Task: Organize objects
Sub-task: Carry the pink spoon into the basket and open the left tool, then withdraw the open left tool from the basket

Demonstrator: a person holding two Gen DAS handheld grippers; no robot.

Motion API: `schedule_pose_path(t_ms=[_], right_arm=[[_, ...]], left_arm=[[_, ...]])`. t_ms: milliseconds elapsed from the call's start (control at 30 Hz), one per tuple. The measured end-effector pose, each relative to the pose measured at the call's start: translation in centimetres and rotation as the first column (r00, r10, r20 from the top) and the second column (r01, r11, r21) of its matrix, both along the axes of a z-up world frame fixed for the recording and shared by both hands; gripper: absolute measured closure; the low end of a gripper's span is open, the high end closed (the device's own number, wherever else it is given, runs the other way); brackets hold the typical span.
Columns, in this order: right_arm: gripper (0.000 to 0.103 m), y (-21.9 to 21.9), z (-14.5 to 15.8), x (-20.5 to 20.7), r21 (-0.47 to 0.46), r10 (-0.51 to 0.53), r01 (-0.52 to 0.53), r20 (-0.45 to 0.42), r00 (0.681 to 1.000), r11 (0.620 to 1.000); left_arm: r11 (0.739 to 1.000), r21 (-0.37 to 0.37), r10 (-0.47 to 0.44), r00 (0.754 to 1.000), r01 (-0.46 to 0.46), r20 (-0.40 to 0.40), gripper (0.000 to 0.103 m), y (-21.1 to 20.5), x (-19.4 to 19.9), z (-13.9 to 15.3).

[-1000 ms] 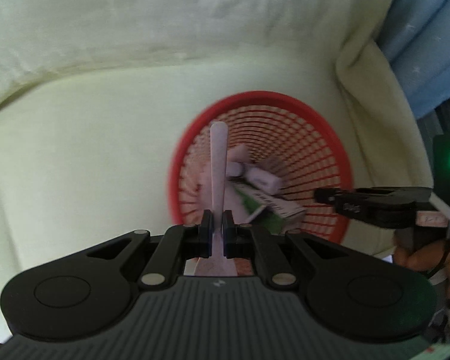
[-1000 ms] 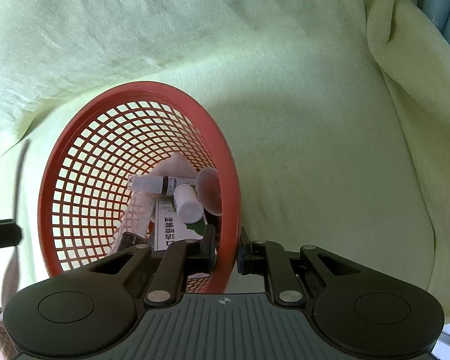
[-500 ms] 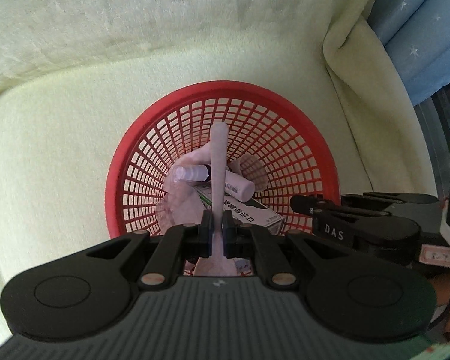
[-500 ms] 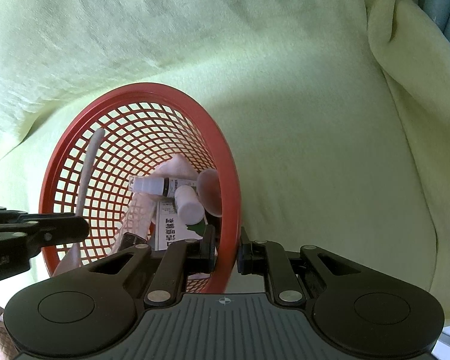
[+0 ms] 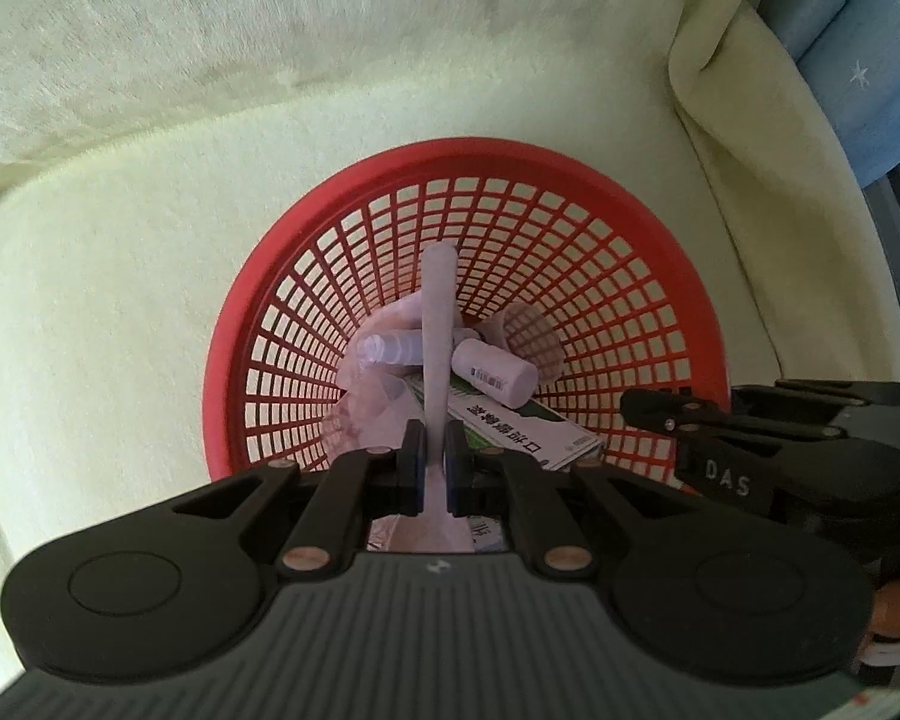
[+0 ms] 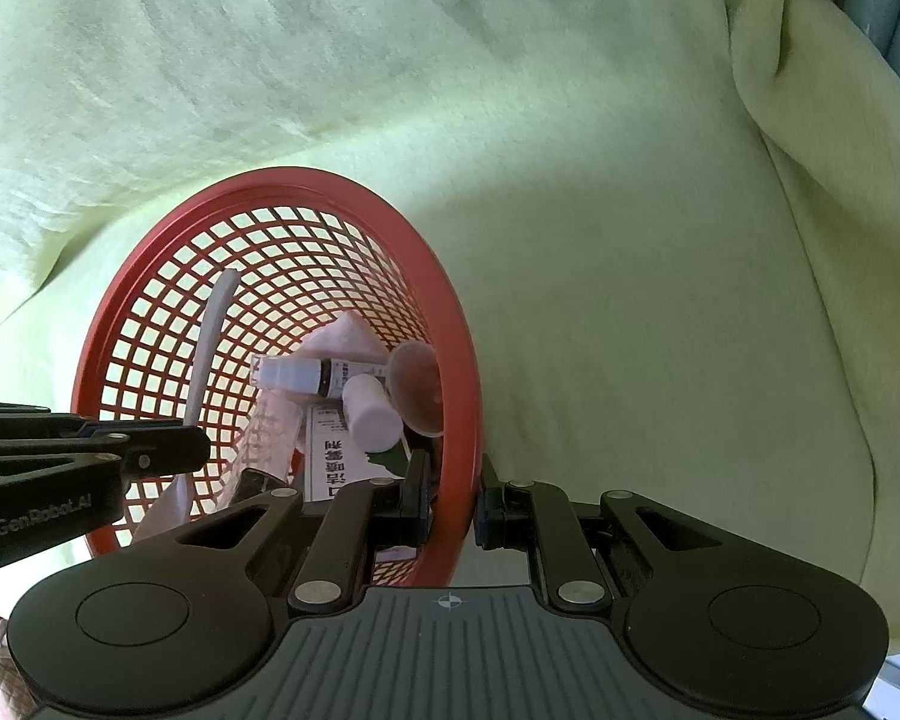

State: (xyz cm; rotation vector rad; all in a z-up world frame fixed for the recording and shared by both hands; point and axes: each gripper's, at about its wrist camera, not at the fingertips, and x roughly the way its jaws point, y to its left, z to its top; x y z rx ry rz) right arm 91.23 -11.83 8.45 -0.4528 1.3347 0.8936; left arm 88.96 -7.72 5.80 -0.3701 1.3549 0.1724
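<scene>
Over red basket (image 5: 678,276) on yellow-green blanket (image 5: 150,276): left gripper (image 5: 432,465) clamped on white spoon (image 5: 438,324), handle pointing far. At right rim: right gripper (image 6: 455,501) clenched on basket wall. Inside basket: dropper bottle (image 6: 306,375), white vial (image 6: 369,411), green-white box (image 5: 510,435).

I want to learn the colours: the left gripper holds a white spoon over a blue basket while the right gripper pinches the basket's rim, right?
Almost. The basket is red, not blue, as the left wrist view shows. The left gripper does hold the white spoon over it, and the right gripper pinches its rim.
</scene>
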Motion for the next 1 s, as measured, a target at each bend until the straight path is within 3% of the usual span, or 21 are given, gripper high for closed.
schedule_pose_path(t_ms=[100,233,800,1000], right_arm=[[0.093,0.0,0.0,0.0,0.000,-0.001,0.001,0.000,1.000,1.000],[0.093,0.0,-0.1,0.1,0.002,-0.005,0.005,-0.003,1.000,1.000],[0.093,-0.2,-0.2,0.4,0.007,-0.019,0.020,-0.014,1.000,1.000],[0.093,-0.2,-0.4,0.3,0.014,-0.022,0.023,-0.014,1.000,1.000]], left_arm=[[1.000,-0.001,-0.013,1.000,0.013,-0.010,0.097,-0.2,0.1,-0.4],[1.000,0.016,-0.017,1.000,0.017,-0.009,0.078,-0.4,0.0,-0.4],[0.999,0.038,0.012,1.000,-0.012,0.003,0.076,-0.3,-0.5,0.5],[0.997,0.051,0.055,0.997,-0.058,0.046,0.070,0.4,-2.0,2.0]])
